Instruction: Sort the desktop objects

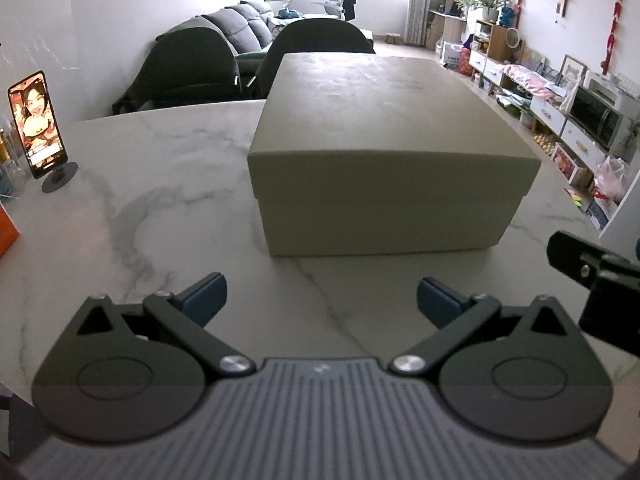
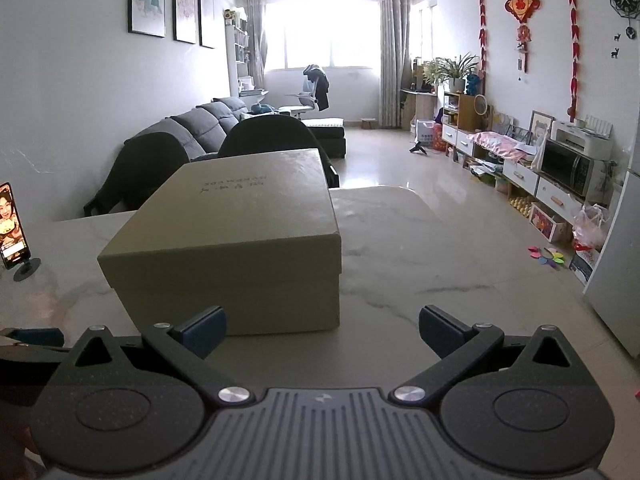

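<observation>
1. Two grippers hover low over the marble table [image 1: 140, 184]: the left gripper [image 1: 322, 304] and the right gripper [image 2: 322, 332] both have their fingers spread wide, with nothing between them.
2. One lidded beige box [image 1: 384, 160] stands mid-frame with its lid on; loose desktop objects do not show.
3. Far left of the frame, a phone on a stand [image 1: 38, 128] stays lit.
4. Judging progress: sorted items may already be boxed, or the box awaits opening; the views fit either.
</observation>
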